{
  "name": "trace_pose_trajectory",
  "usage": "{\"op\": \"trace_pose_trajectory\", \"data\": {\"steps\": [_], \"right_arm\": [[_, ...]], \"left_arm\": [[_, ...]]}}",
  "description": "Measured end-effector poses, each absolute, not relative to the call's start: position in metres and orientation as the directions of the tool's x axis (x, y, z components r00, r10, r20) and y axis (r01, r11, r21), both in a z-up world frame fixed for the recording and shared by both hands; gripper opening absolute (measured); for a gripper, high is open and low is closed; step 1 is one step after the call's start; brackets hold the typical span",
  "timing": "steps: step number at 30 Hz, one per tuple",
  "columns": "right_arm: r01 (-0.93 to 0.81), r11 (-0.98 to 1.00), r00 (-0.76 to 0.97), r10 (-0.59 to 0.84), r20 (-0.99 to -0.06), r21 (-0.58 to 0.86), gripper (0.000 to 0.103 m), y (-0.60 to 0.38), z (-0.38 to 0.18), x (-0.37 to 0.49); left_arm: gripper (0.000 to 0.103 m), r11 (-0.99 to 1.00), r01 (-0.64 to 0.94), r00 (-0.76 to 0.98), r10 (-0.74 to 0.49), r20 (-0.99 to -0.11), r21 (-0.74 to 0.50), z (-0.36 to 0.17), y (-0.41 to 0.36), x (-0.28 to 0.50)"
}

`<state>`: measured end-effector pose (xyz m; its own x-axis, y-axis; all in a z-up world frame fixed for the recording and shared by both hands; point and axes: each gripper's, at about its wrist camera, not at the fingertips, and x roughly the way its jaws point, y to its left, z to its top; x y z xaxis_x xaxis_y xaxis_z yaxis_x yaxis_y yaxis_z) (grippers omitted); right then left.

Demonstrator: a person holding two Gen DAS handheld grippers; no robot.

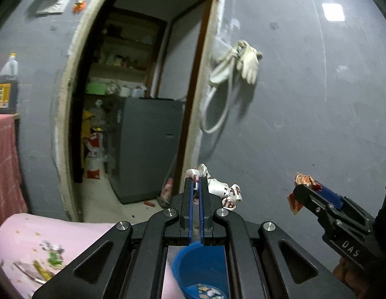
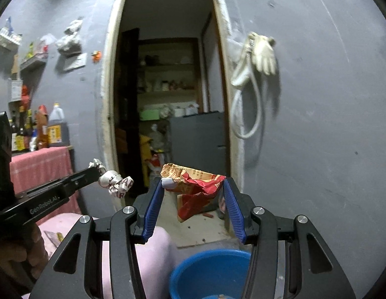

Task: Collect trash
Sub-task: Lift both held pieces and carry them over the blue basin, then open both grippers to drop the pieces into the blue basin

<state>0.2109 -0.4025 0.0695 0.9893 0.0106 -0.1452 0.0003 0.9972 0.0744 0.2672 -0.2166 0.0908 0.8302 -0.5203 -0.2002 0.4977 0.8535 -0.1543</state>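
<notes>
My left gripper (image 1: 196, 180) is shut on a crumpled white wrapper with red print (image 1: 225, 189), held up in the air; it also shows in the right wrist view (image 2: 115, 183). My right gripper (image 2: 194, 186) is shut on a crumpled red and orange snack bag (image 2: 195, 186), which spans the space between its blue pads (image 2: 153, 204). From the left wrist view the right gripper (image 1: 305, 186) is to the right with the bag (image 1: 301, 180) at its tip. A blue bucket (image 2: 208, 271) sits below both grippers, with scraps inside (image 1: 203, 290).
A grey wall with an open doorway (image 2: 168, 99) faces me; a dark grey appliance (image 1: 148, 149) and shelves stand inside. A white glove and hose (image 2: 255, 74) hang on the wall. A pink-covered surface (image 1: 43, 244) lies at lower left. Bottles (image 2: 43, 129) stand at left.
</notes>
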Motion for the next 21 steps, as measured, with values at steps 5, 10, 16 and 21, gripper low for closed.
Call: {"op": "trace_pose_trajectory", "data": {"steps": [5,10,16,21], "right_arm": [[0.047,0.994,0.980,-0.027,-0.196,0.099,0.047,-0.426,0.046,0.214],[0.077,0.990,0.966,-0.044,-0.256,0.120,0.047,-0.442,0.021,0.223],[0.110,0.981,0.935,-0.046,-0.353,0.162,0.048,-0.457,-0.012,0.241],[0.131,0.972,0.908,-0.039,-0.416,0.193,0.048,-0.466,-0.035,0.253]], "left_arm": [[0.002,0.838,0.525,0.798,-0.545,-0.259,-0.148,0.069,-0.246,0.283],[0.002,0.831,0.533,0.763,-0.553,-0.336,-0.157,0.041,-0.265,0.297],[0.002,0.831,0.519,0.695,-0.546,-0.467,-0.200,0.001,-0.283,0.323],[0.002,0.831,0.506,0.635,-0.541,-0.551,-0.232,-0.025,-0.292,0.342]]}}
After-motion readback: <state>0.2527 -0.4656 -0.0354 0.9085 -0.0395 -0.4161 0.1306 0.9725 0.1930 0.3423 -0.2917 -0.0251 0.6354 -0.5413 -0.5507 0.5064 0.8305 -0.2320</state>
